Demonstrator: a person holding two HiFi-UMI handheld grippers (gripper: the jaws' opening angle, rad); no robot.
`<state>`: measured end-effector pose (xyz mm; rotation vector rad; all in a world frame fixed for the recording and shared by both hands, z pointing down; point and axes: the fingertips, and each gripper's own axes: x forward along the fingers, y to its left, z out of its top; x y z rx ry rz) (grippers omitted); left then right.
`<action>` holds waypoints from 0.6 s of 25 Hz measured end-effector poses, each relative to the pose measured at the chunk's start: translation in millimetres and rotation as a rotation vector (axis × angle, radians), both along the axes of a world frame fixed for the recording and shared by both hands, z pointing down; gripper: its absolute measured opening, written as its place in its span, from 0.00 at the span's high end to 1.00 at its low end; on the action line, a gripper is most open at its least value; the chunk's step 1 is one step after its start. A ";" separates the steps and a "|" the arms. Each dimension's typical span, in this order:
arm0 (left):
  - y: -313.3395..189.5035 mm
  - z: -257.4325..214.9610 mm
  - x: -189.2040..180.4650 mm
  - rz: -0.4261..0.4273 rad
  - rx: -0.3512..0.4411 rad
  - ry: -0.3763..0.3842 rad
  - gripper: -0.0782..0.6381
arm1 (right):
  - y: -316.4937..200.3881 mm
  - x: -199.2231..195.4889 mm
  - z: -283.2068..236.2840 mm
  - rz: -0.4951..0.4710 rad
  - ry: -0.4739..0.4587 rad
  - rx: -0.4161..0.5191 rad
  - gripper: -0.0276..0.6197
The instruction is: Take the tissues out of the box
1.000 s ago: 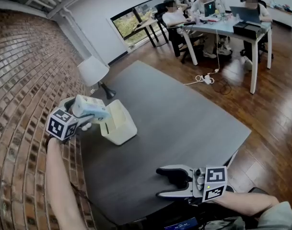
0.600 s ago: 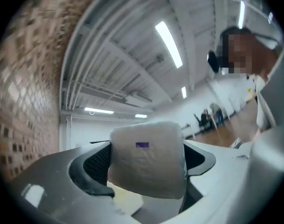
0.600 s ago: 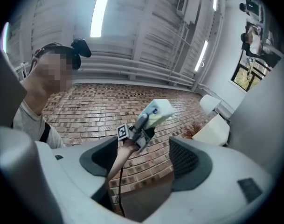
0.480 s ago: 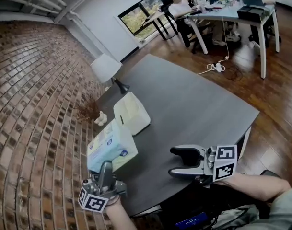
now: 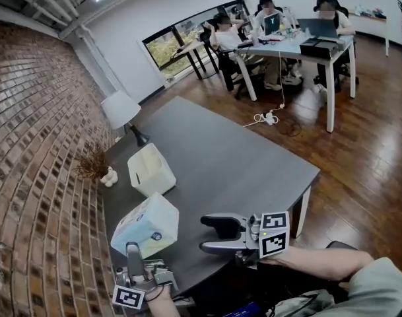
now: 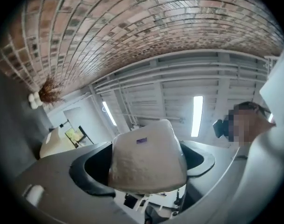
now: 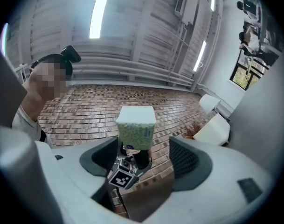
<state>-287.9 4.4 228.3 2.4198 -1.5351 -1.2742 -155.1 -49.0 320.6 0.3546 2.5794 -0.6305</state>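
Note:
The soft pack of tissues [image 5: 146, 225], white with blue print, is clamped upright in my left gripper [image 5: 136, 256] over the dark table's near left corner. In the left gripper view the pack [image 6: 148, 160] fills the gap between both jaws and points toward the ceiling. The cream tissue box [image 5: 151, 170] stands apart from it, farther back on the table [image 5: 253, 170]. My right gripper [image 5: 209, 234] hovers open over the near edge, jaws toward the pack. The right gripper view shows the pack [image 7: 136, 127] beyond its empty jaws.
A white lamp [image 5: 119, 107] stands at the table's far left, with a dried plant [image 5: 93, 164] and small white figures [image 5: 109, 176] along the brick wall [image 5: 35, 144]. People sit at a desk [image 5: 300, 41] in the background. A power strip [image 5: 263, 118] lies on the wooden floor.
The left gripper has carried the tissue pack from just above the box toward me, to the near left corner. The right gripper has stayed open near the front edge.

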 end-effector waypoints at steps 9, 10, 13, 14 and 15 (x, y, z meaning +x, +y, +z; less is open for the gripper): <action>27.2 -33.1 17.1 -0.115 0.127 -0.141 0.27 | 14.4 4.7 -5.0 -0.008 -0.017 0.043 0.41; 28.4 -32.9 18.3 -0.103 0.136 -0.121 0.27 | 15.7 6.0 -7.3 -0.007 -0.021 0.056 0.41; 32.4 -34.6 24.4 -0.082 0.145 -0.070 0.27 | 19.7 7.9 -11.1 -0.012 -0.025 0.080 0.41; 34.3 -35.5 27.0 -0.080 0.147 -0.061 0.27 | 20.5 7.9 -10.9 -0.016 -0.025 0.083 0.41; 36.5 -36.0 28.9 -0.080 0.151 -0.057 0.27 | 20.9 7.6 -10.6 -0.020 -0.025 0.084 0.41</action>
